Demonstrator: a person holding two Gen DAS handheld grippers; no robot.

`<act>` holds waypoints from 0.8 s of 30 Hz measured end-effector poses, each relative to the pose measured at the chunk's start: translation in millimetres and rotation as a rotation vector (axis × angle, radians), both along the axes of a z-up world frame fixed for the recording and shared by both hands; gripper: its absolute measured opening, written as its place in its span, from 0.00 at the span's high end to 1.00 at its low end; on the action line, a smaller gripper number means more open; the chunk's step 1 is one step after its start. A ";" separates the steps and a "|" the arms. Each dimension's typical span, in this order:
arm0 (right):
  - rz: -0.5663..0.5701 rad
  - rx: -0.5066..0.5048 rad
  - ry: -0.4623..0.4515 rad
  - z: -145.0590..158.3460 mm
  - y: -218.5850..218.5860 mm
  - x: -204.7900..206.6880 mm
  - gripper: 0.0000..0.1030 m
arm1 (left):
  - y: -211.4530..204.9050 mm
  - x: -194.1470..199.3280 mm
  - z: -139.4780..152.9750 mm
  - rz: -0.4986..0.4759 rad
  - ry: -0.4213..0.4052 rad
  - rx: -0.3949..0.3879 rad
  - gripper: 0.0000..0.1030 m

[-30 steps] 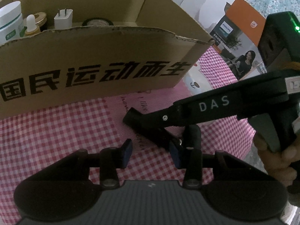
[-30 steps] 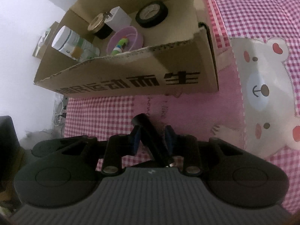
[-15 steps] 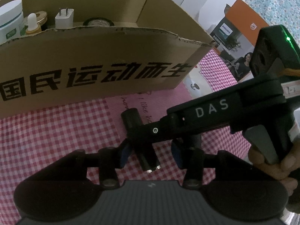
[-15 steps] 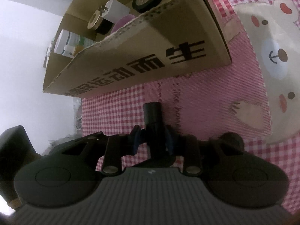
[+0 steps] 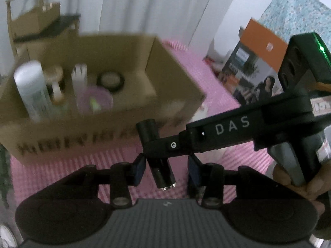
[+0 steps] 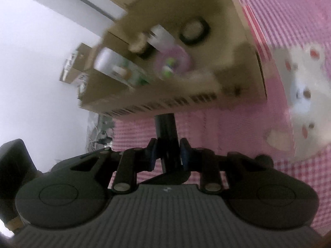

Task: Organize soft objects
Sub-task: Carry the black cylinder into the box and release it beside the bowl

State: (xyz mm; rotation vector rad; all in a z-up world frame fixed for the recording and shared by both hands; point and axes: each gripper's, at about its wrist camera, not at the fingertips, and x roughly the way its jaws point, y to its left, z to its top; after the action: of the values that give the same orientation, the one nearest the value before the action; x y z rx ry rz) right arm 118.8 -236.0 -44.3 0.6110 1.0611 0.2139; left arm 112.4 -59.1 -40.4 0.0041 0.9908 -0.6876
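Black cylinder (image 6: 166, 132) clamped between right gripper (image 6: 167, 155) jaws.

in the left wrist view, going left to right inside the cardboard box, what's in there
White bottle → white charger plug → pink bowl → black tape roll. The small items between bottle and plug are too blurred to name.

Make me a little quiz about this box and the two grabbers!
1. True or false: the cardboard box is empty.
2. Which hand's gripper clamps the black tube?
3. The checked cloth is: A pink, B green, C blue.
Key: 1 false, a tape roll and a white bottle sit inside. 2 the right gripper; its jaws have just been closing on the tube. 3 A.
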 end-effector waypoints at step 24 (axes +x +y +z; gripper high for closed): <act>0.085 -0.130 0.051 44.7 -29.8 138.1 0.79 | -29.9 127.5 24.8 0.041 0.074 0.026 0.56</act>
State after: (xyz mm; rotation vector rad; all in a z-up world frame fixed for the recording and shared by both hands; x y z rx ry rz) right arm 257.0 -265.9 0.5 0.4565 1.1416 0.2026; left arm 240.0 -89.0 -15.6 -0.0191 1.0682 -0.6415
